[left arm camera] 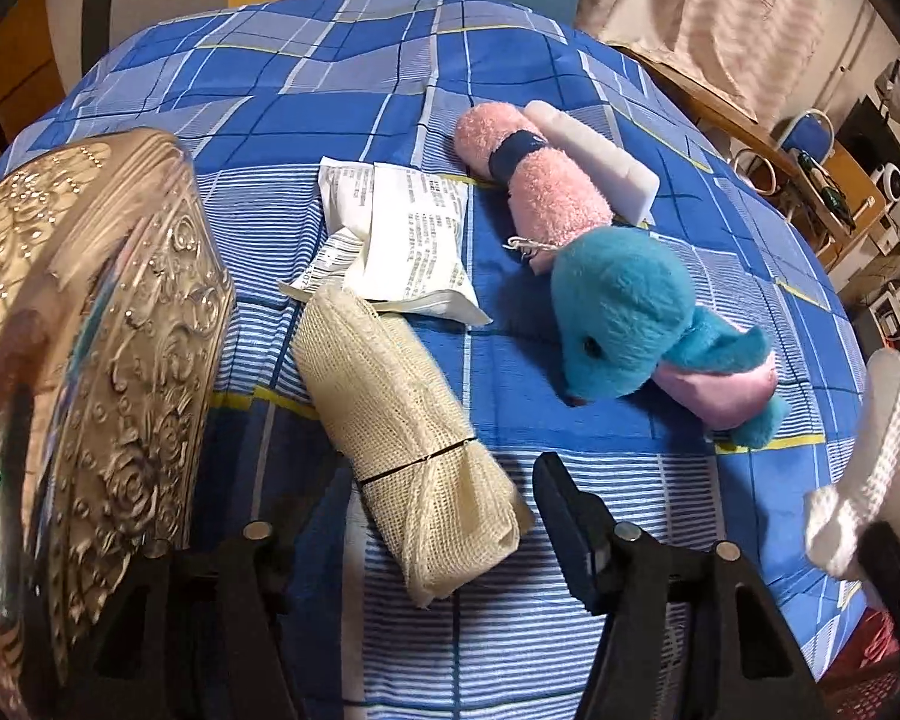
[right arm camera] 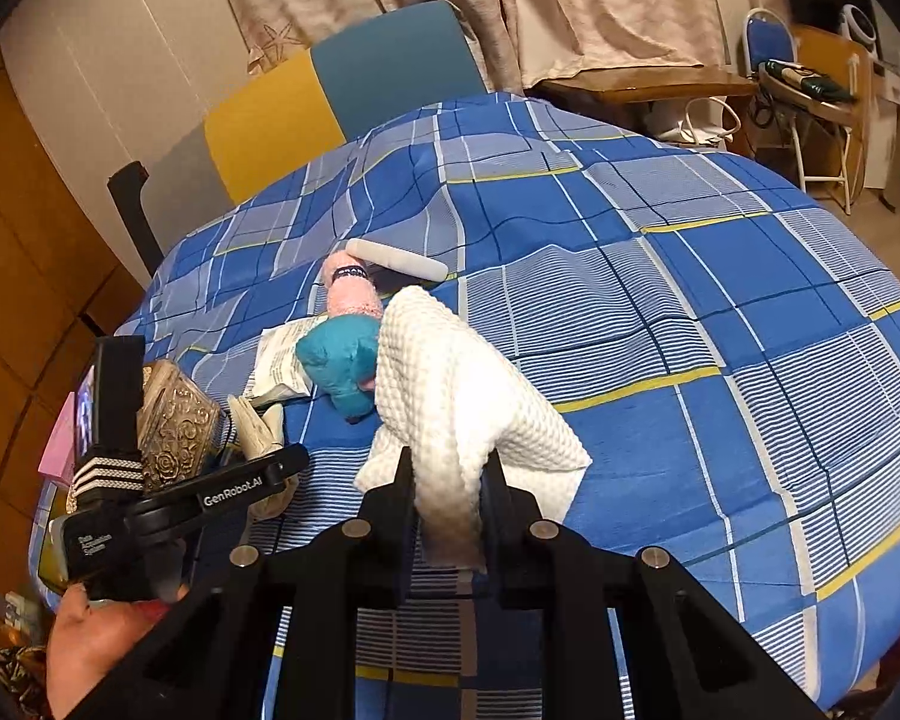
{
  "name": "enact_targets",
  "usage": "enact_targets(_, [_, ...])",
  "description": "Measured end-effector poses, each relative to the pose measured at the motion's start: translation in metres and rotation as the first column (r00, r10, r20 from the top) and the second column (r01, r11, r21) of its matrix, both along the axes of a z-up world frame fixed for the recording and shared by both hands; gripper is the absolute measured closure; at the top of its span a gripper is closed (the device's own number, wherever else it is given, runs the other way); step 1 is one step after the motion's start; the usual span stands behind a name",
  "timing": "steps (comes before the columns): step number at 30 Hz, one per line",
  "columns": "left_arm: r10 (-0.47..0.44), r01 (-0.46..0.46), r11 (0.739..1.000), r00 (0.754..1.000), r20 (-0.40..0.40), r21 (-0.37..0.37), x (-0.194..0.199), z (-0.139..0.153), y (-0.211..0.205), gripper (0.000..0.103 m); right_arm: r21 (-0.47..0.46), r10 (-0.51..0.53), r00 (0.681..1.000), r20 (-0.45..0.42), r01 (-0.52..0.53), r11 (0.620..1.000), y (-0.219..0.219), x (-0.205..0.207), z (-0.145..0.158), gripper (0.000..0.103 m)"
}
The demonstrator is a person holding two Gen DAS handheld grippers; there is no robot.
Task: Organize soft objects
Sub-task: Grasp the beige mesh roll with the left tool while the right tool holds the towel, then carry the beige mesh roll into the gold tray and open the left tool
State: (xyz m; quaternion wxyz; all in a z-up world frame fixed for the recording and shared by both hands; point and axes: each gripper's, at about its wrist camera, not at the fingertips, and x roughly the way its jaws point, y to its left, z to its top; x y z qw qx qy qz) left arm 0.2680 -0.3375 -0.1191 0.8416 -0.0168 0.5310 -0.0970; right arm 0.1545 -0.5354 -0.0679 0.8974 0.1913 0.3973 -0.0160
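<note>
Pinching a white cloth [right arm camera: 450, 396] between its fingers, the right claw [right arm camera: 447, 501] is hanging above the surface [right arm camera: 690, 312]. The left claw [left arm camera: 402, 516] is standing wide, with the gauze roll [left arm camera: 402, 402] lying between its fingers.

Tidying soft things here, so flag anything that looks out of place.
The embossed metal box is hard, not soft, unlike the gauze roll beside it. A printed packet lies partly under that roll. The white waffle cloth hangs crumpled from the right gripper.

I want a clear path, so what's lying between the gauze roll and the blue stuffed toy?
Only bare bedsheet lies between the gauze roll and the blue stuffed toy, as the left wrist view shows.
</note>
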Motion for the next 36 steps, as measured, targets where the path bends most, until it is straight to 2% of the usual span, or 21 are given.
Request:
enact_targets(4, [-0.033, 0.033, 0.999, 0.999, 0.037, 0.000, -0.008, 0.001, 0.001, 0.047, 0.005, 0.005, 1.000, 0.003, -0.005, 1.000, -0.001, 0.001, 0.000, 0.084])
enact_targets(5, [-0.037, 0.038, 0.999, 0.998, 0.048, -0.008, -0.011, 0.003, 0.002, 0.053, 0.010, 0.008, 1.000, 0.004, -0.008, 1.000, -0.001, 0.001, 0.000, 0.084])
enact_targets(6, [-0.043, 0.044, 0.999, 0.997, 0.059, -0.023, -0.015, 0.005, 0.003, 0.059, 0.011, 0.009, 1.000, 0.005, -0.009, 1.000, -0.001, 0.001, 0.000, 0.084])
enact_targets(7, [-0.056, 0.059, 0.997, 0.996, 0.068, -0.043, -0.020, 0.008, 0.005, 0.061, 0.010, 0.007, 1.000, 0.005, -0.007, 1.000, -0.002, 0.001, 0.000, 0.084])
enact_targets(12, [-0.163, 0.170, 0.975, 0.985, 0.064, -0.144, -0.050, 0.010, 0.010, 0.065, 0.015, 0.014, 1.000, -0.002, -0.014, 1.000, -0.002, 0.003, -0.002, 0.084])
enact_targets(15, [-0.201, 0.211, 0.962, 0.977, 0.071, -0.171, -0.065, 0.009, 0.015, 0.065, 0.009, 0.021, 1.000, -0.012, -0.021, 1.000, 0.000, 0.004, -0.004, 0.084])
enact_targets(19, [-0.209, 0.217, 0.960, 0.976, 0.062, -0.179, -0.066, 0.010, 0.016, 0.064, 0.006, 0.029, 0.999, -0.018, -0.029, 1.000, 0.003, 0.004, -0.006, 0.084])
enact_targets(22, [-0.177, 0.182, 0.967, 0.983, 0.045, -0.180, -0.061, 0.011, 0.014, 0.054, 0.005, 0.029, 0.999, -0.020, -0.029, 1.000, 0.003, 0.004, -0.007, 0.084])
enact_targets(24, [-0.152, 0.154, 0.973, 0.988, 0.027, -0.171, -0.057, 0.010, 0.012, 0.042, 0.009, 0.030, 0.999, -0.020, -0.030, 1.000, 0.003, 0.005, -0.006, 0.084])
enact_targets(26, [-0.135, 0.135, 0.977, 0.991, 0.009, -0.164, -0.052, 0.007, 0.009, 0.040, 0.010, 0.032, 0.999, -0.021, -0.032, 0.999, 0.002, 0.006, -0.007, 0.084])
enact_targets(29, [-0.135, 0.128, 0.975, 0.990, -0.029, -0.180, -0.047, -0.004, 0.006, 0.043, 0.012, 0.037, 0.999, -0.028, -0.037, 0.999, 0.002, 0.008, -0.009, 0.084])
enact_targets(31, [-0.144, 0.143, 0.977, 0.990, 0.004, -0.158, -0.051, -0.003, 0.005, 0.056, 0.012, 0.040, 0.999, -0.031, -0.040, 0.999, 0.003, 0.008, -0.010, 0.084])
enact_targets(34, [-0.178, 0.180, 0.976, 0.984, 0.025, -0.125, -0.056, 0.000, 0.003, 0.057, 0.005, 0.044, 0.998, -0.037, -0.044, 0.999, 0.005, 0.009, -0.012, 0.084])
enact_targets(36, [-0.190, 0.193, 0.972, 0.981, 0.041, -0.133, -0.063, 0.006, 0.006, 0.058, 0.001, 0.050, 0.998, -0.038, -0.050, 0.999, 0.006, 0.010, -0.012, 0.084])
